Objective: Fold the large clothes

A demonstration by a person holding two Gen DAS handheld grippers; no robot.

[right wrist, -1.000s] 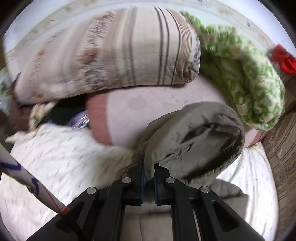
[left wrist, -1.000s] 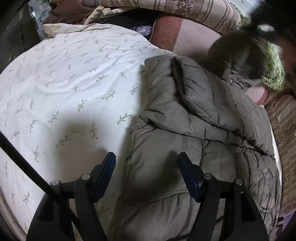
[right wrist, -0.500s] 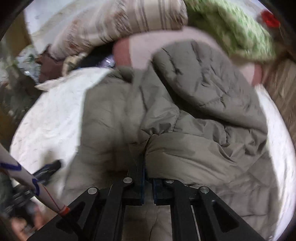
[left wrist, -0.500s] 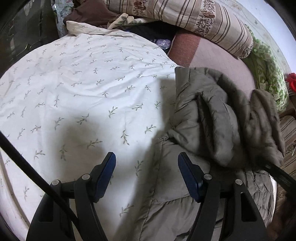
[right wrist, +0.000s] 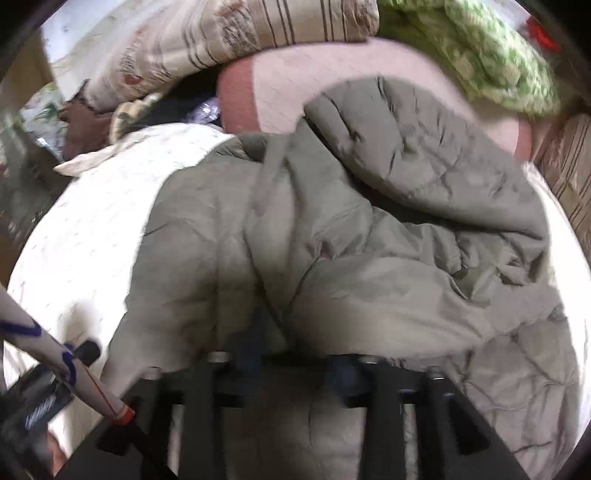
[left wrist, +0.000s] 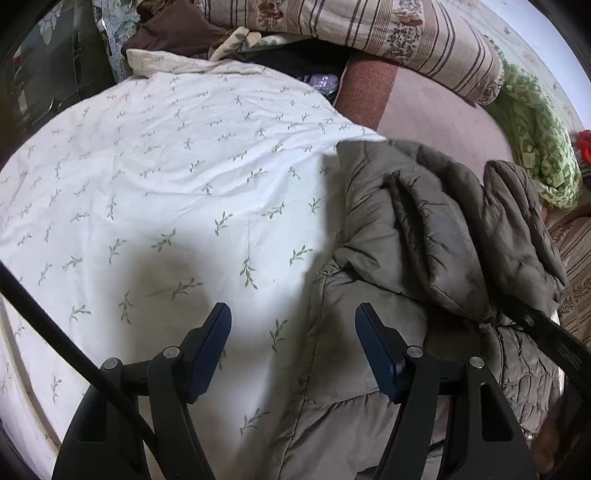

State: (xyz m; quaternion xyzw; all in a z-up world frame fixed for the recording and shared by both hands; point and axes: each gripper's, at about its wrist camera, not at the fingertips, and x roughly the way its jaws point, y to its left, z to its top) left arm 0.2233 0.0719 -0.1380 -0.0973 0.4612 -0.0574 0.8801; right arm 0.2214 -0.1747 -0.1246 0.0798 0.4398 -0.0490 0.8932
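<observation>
The left gripper (left wrist: 293, 347) hangs with its blue-padded fingers (left wrist: 212, 343) spread wide and nothing between them; below the gap lie the sheet and the near edge of the jacket, neither touched. The right gripper (right wrist: 295, 354) is blurred in its own view, its jaws opening, with a fold of the jacket (right wrist: 332, 266) lying over and between the fingertips; whether the pads are pressing on the cloth I cannot tell from that frame.

The olive-grey padded jacket (left wrist: 424, 258) lies on the bed, on the white sheet with a small green leaf print (left wrist: 166, 192). Its quilted body is spread flat toward the cameras, and a sleeve or hood is bunched in thick folds on top of it at the far side. In the left wrist view the jacket fills the right half and the bare sheet the left.

Beyond the jacket a pink cushion with a reddish end (left wrist: 424, 107) touches its far edge. On that rests a beige striped quilt (left wrist: 388, 33), and beside it a green-and-white patterned bundle (left wrist: 535, 147). A dark cable (left wrist: 55, 332) crosses the lower left of the left wrist view
</observation>
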